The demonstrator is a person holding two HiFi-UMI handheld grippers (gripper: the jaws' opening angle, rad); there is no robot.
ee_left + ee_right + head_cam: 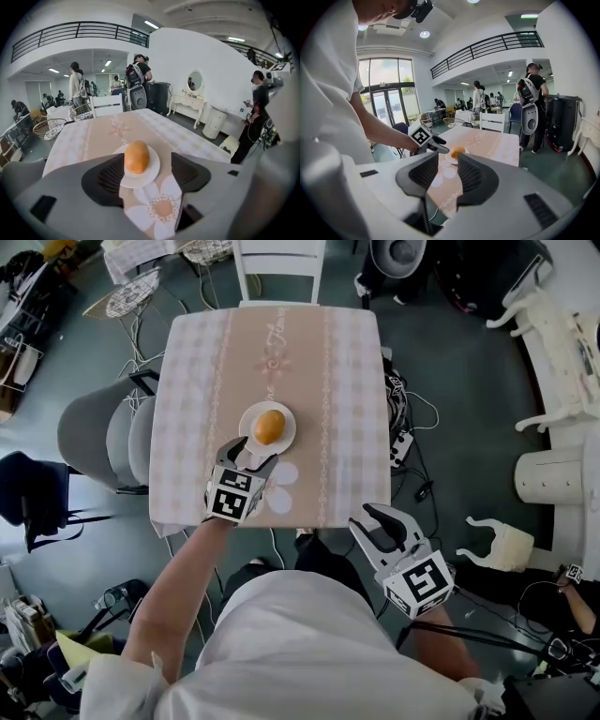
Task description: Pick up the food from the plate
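Observation:
An orange-yellow oval piece of food (269, 426) lies on a small white plate (287, 434) near the front of a table covered with a beige checked cloth (187, 409). My left gripper (253, 454) is open at the plate's near edge, apart from the food. In the left gripper view the food (137, 157) and plate (154, 165) sit just beyond the left gripper (147, 180), nothing pressed between its pads. My right gripper (380, 526) is open and empty, off the table's front right corner. The right gripper view shows the right gripper (447, 169), with the food (458, 151) far ahead.
A white chair (278, 268) stands at the table's far side and grey chairs (94, 432) at its left. Wire baskets (131, 292) are at the back left. Cables and a power strip (403, 442) lie on the floor to the right, near white furniture (553, 334). People stand in the background.

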